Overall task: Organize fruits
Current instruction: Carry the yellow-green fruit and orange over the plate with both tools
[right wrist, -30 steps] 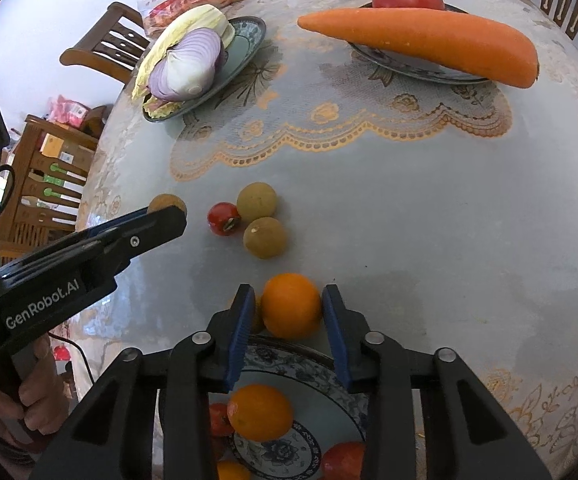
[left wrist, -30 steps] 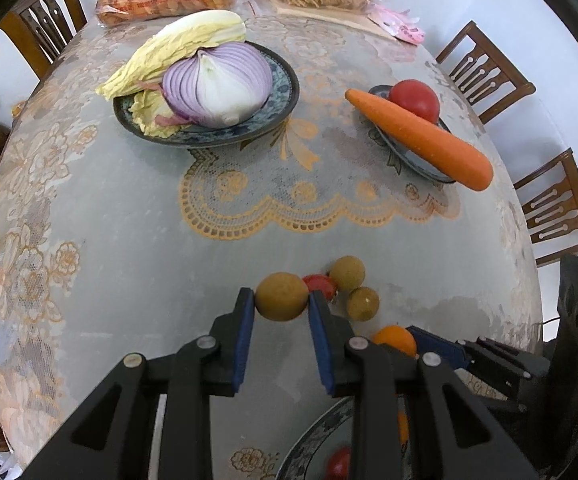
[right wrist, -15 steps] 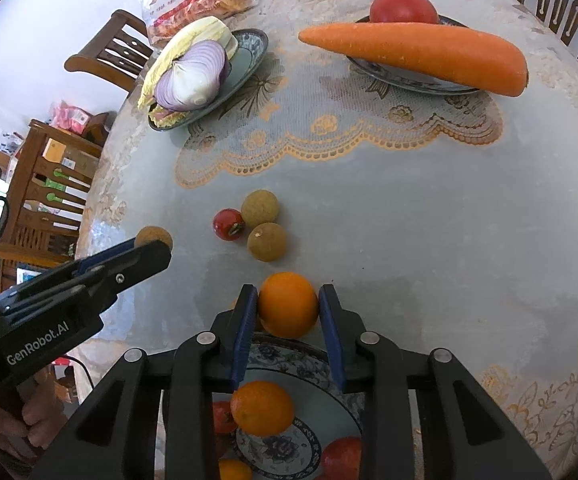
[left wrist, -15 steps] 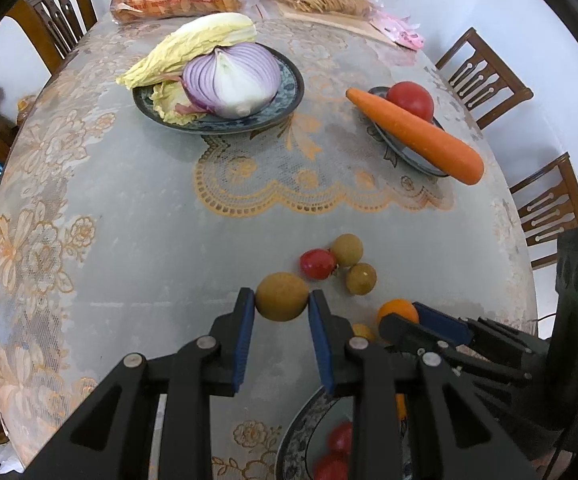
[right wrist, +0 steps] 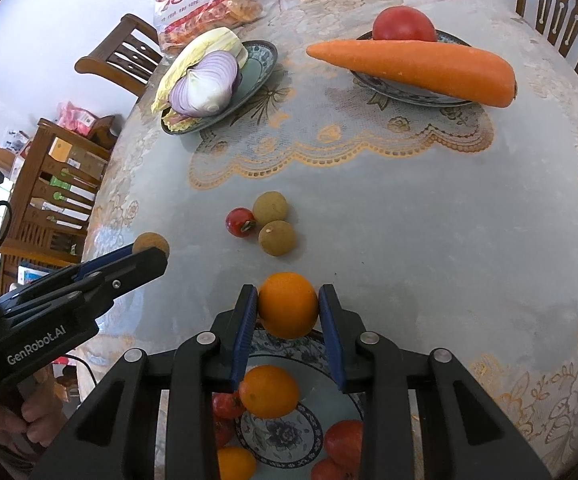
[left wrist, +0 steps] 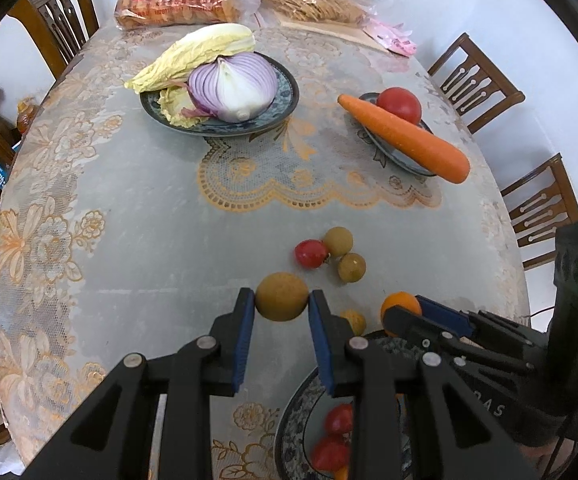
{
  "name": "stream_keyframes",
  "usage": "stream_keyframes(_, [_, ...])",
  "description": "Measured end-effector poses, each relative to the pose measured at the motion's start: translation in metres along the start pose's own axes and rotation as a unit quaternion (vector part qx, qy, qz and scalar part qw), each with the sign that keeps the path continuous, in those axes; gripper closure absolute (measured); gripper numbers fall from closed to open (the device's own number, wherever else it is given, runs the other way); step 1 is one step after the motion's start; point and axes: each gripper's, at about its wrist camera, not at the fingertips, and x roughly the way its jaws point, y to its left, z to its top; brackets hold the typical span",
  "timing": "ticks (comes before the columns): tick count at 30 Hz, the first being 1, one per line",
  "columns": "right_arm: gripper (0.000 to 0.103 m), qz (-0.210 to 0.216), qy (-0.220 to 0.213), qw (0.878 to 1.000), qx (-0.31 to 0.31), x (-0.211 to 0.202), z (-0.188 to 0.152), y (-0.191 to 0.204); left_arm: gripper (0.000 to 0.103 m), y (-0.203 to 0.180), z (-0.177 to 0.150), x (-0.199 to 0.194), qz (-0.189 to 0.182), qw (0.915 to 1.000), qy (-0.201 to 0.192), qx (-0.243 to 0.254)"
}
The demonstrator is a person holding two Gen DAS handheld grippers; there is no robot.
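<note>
A round surface (left wrist: 129,240) covered in a grey lace-patterned cloth fills the room, ringed by brown wooden chairs. The left claw (left wrist: 282,312) is clamped on a small round tan-brown fruit (left wrist: 282,297), held just above the cloth. The right claw (right wrist: 288,306) grips a round orange citrus fruit (right wrist: 288,305) over the far rim of a blue-and-white patterned plate (right wrist: 285,352) that already holds oranges and red fruits. Both claws point forward across the surface, side by side, the left one beside the plate. Three small fruits lie loose beyond them: one red cherry tomato (right wrist: 241,221) and two tan round fruits (right wrist: 270,208). This looks like the carrying step; next, each claw would need to move over the plate and release.
</note>
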Motion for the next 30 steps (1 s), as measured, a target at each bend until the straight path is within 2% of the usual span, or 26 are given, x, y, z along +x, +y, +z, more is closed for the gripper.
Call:
stream_keyframes(18, [0.070, -0.010, -0.025, 1.000, -0.015, -0.027, -0.018, -0.002, 0.074, -0.009, -0.019, -0.015, -0.015, 0.9995, -0.005, 0.028])
stream_keyframes(30, [0.070, -0.020, -0.021, 0.999, -0.028, -0.039, -0.040, 0.000, 0.074, -0.013, -0.035, -0.021, -0.026, 0.9987, -0.001, 0.043])
